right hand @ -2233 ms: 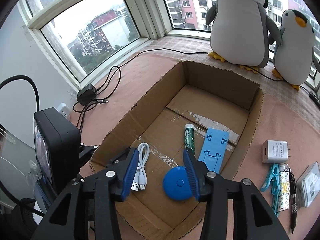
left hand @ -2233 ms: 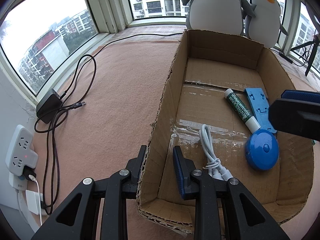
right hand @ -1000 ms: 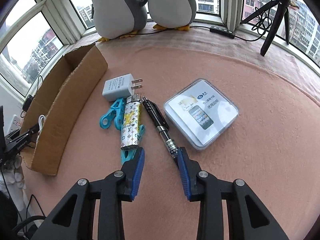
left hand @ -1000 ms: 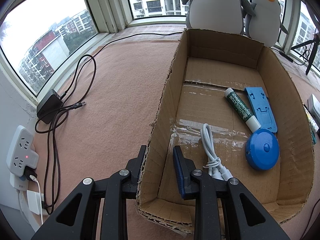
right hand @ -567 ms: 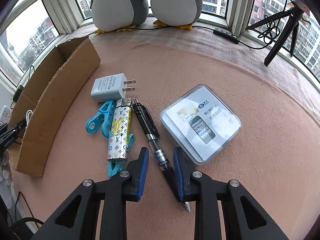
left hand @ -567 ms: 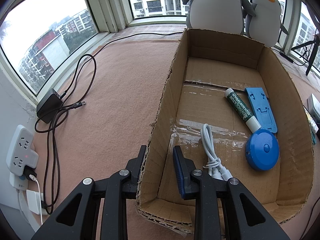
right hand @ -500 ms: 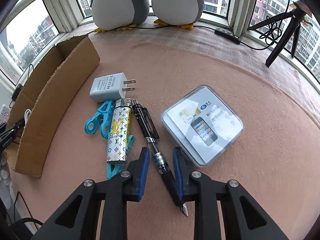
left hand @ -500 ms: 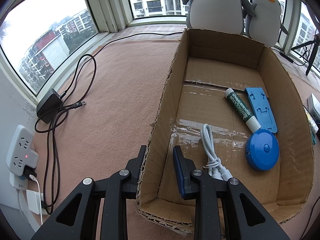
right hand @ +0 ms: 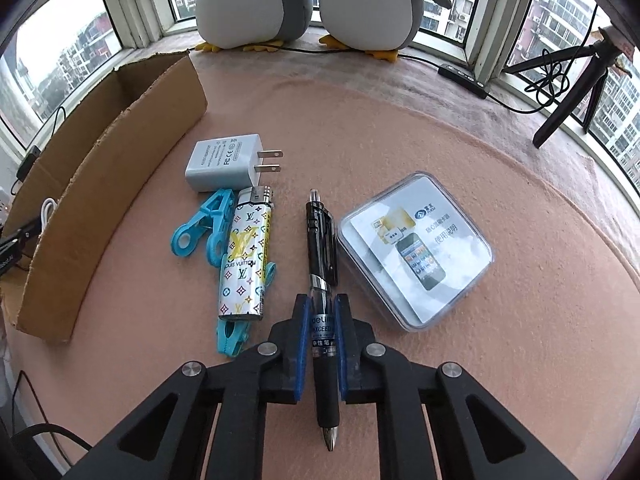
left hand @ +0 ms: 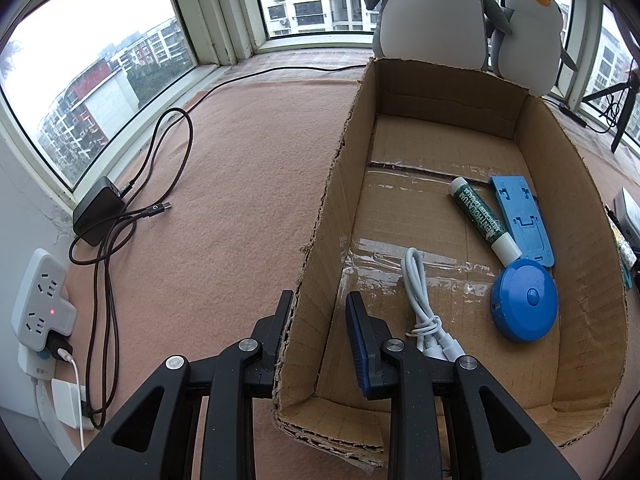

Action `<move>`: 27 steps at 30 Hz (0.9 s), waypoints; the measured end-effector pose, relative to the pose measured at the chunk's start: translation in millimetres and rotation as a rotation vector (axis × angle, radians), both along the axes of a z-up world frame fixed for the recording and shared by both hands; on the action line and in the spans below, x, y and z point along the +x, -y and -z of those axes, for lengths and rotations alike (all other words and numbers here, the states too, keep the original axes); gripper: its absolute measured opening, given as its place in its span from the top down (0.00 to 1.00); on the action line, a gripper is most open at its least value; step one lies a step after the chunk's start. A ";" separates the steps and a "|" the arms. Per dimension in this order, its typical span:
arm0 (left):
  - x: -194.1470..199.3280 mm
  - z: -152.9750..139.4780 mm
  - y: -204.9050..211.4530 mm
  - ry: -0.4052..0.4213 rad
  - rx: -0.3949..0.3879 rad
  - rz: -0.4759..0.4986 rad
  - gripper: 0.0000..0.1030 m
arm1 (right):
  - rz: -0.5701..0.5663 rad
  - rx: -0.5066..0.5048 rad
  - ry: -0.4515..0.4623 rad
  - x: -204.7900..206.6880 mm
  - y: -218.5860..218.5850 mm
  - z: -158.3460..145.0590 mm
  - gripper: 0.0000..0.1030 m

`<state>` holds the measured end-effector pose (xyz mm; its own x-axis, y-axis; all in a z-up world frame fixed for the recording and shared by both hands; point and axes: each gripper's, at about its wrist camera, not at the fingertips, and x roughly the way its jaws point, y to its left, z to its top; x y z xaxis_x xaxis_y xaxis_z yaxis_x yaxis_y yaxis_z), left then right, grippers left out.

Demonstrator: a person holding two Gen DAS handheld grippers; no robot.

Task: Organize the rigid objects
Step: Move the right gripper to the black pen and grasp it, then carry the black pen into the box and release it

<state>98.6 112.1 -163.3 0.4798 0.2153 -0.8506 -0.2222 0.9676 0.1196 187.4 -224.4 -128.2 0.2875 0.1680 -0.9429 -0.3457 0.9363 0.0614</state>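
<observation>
1. While the left gripper (left hand: 316, 330) stays clamped on the box (left hand: 320, 240) wall, the right gripper (right hand: 320, 320) is clenched on the pen (right hand: 322, 276)
2. Pen lies on the mat along the fingers, tip toward the camera
3. Box sits left of the pen, past the lighter (right hand: 246, 258)

Both plush penguins (right hand: 256, 4) lose their heads to the top edge in the right wrist view. One teal clip (right hand: 230, 336) lies mostly hidden under the patterned lighter (right hand: 245, 260). The cardboard box (right hand: 104, 184) wall hides its contents there. The small print on the pen (right hand: 322, 280) is unreadable.
</observation>
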 end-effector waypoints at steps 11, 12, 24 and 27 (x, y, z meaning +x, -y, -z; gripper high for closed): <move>0.0 -0.1 0.1 0.000 0.000 0.000 0.74 | 0.078 0.106 0.019 -28.9 14.2 -18.4 0.90; -0.1 -0.1 0.0 0.000 0.000 0.001 0.74 | 0.081 0.114 0.021 -31.5 15.1 -21.3 0.90; -0.2 -0.1 0.1 0.001 -0.001 0.000 0.74 | 0.075 0.182 0.076 -42.1 6.6 -59.8 0.90; -0.3 -0.1 0.1 0.001 -0.001 0.000 0.74 | 0.042 0.214 0.101 -38.7 -10.7 -77.3 0.90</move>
<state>98.3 112.1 -163.3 0.4807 0.2142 -0.8503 -0.2219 0.9679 0.1184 148.7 -213.7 -50.9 0.3893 0.3465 -0.8534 -0.3209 0.9195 0.2270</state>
